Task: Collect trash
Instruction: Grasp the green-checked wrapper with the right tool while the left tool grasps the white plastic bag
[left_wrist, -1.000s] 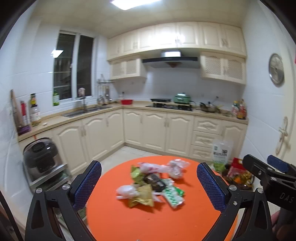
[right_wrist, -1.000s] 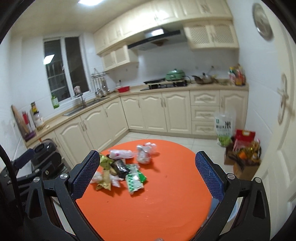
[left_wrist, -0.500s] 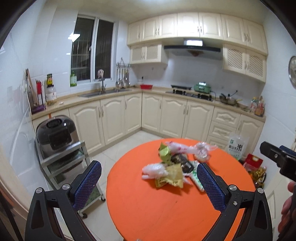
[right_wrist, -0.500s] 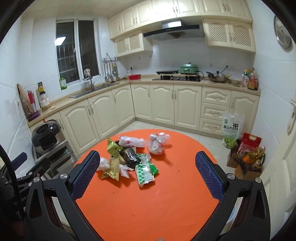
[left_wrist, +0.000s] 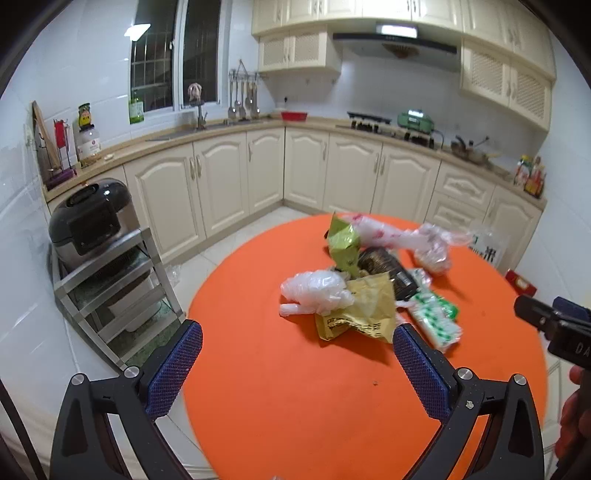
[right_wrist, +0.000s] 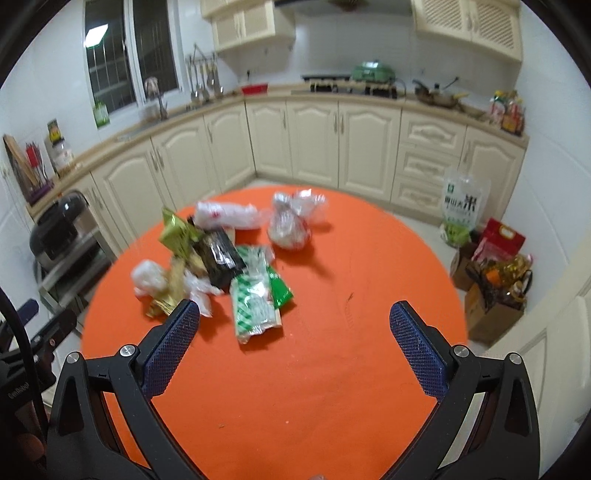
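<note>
A heap of trash lies on a round orange table (left_wrist: 295, 387) (right_wrist: 351, 369): a crumpled white plastic bag (left_wrist: 316, 290) (right_wrist: 149, 277), a gold wrapper (left_wrist: 362, 306), a light green wrapper (left_wrist: 345, 243) (right_wrist: 177, 230), a black packet (left_wrist: 384, 267) (right_wrist: 219, 258), a green-and-white packet (left_wrist: 436, 317) (right_wrist: 255, 299) and a clear knotted bag (left_wrist: 432, 245) (right_wrist: 290, 223). My left gripper (left_wrist: 295, 363) hovers open just short of the gold wrapper, holding nothing. Over the table's near half, my right gripper (right_wrist: 293, 345) is open and empty, with the green-and-white packet just ahead of it.
A black rice cooker (left_wrist: 90, 218) sits on a metal rack (left_wrist: 118, 291) left of the table. Cream cabinets (right_wrist: 332, 136) line the far walls. A rice bag (right_wrist: 463, 203) and boxes of goods (right_wrist: 495, 288) stand on the floor at right.
Both grippers have come lower and closer to the trash heap, and the views now tilt down onto the table. Both stay open.
</note>
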